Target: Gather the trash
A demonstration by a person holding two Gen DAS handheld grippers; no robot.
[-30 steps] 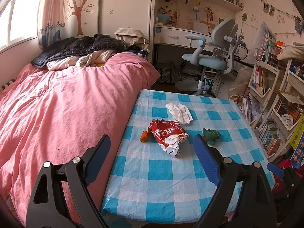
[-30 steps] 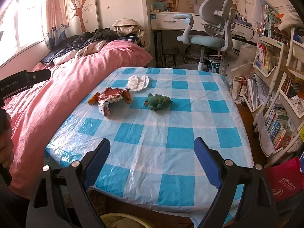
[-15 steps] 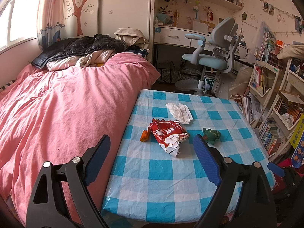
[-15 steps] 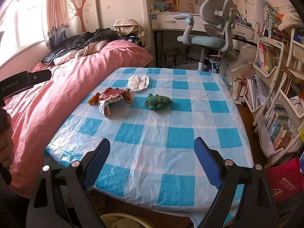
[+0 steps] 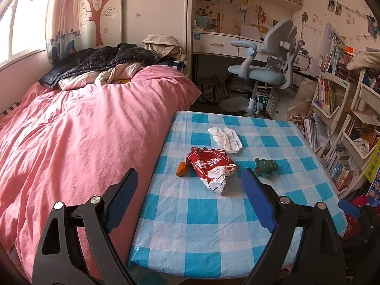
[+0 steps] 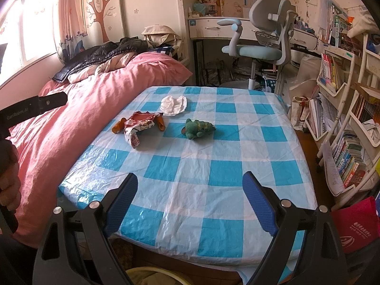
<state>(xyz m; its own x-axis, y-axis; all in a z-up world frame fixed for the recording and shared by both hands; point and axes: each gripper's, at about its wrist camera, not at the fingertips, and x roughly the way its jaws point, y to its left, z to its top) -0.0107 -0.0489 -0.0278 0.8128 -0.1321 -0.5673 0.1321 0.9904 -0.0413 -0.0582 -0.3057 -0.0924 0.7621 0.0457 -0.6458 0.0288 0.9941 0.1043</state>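
A crinkled red foil snack bag (image 5: 212, 167) and a crumpled white tissue (image 5: 226, 136) lie on the glossy checked plastic worktop (image 5: 201, 216). A nubbly green plush toy (image 6: 198, 128) sits beside them. The left claw (image 5: 190, 199) and right claw (image 6: 190, 200) both gape wide, empty.

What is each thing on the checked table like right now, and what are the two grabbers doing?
Red and white crumpled snack wrapper: lying flat on the blue checked tablecloth, not held.
White crumpled tissue: lying loose behind the wrapper, not held.
Small orange wrapper piece: lying at the wrapper's left edge.
Green plush toy: lying on the cloth, apart from the trash.
Left gripper: open, empty.
Right gripper: open, empty.
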